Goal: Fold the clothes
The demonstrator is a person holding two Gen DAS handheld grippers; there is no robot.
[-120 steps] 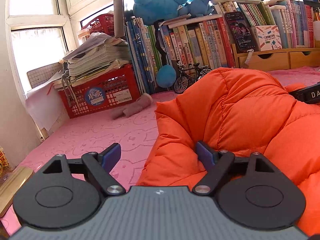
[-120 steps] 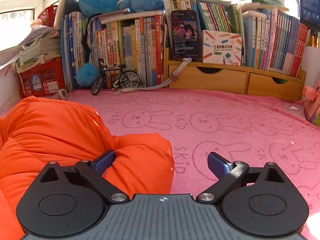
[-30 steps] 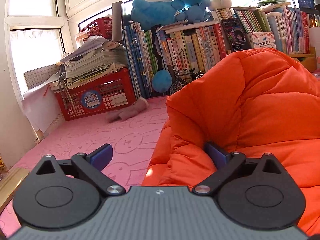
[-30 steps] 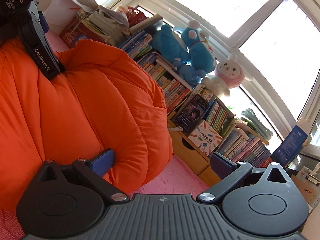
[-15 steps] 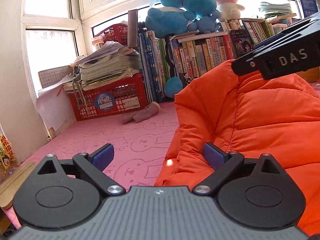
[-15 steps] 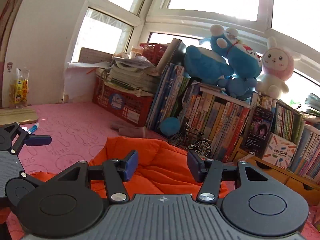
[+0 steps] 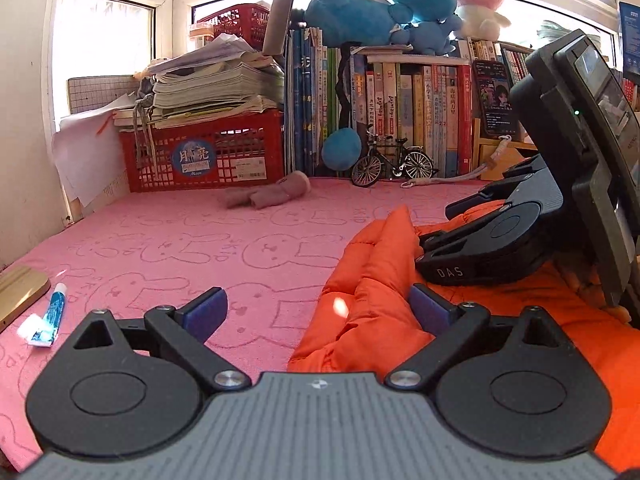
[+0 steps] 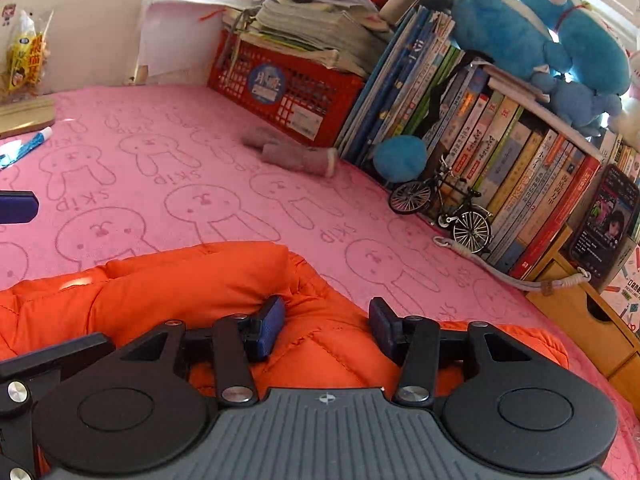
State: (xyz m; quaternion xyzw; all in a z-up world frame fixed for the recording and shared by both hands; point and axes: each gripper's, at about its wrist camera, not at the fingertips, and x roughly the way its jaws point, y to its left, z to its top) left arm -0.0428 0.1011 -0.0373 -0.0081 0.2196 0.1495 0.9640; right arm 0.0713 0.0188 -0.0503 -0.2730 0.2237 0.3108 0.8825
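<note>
an orange padded jacket point(image 7: 376, 304) was seen lying low on the pink rabbit-print cloth point(image 7: 168, 248), its thick edge running away from the cameras. the left gripper point(image 7: 316, 308), pads wide apart, straddled that edge; the right gripper point(image 8: 326, 326), partly spread, was pressed onto the jacket from above, nearer its middle. "skip" and "das" could be read.

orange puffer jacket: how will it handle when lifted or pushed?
The jacket looks soft and puffy, with quilted bulges, so it will likely flop and spring back after pressing. Probably light for its bulk. Its shell shows a sheen, so it may slip in the right tool.
</note>
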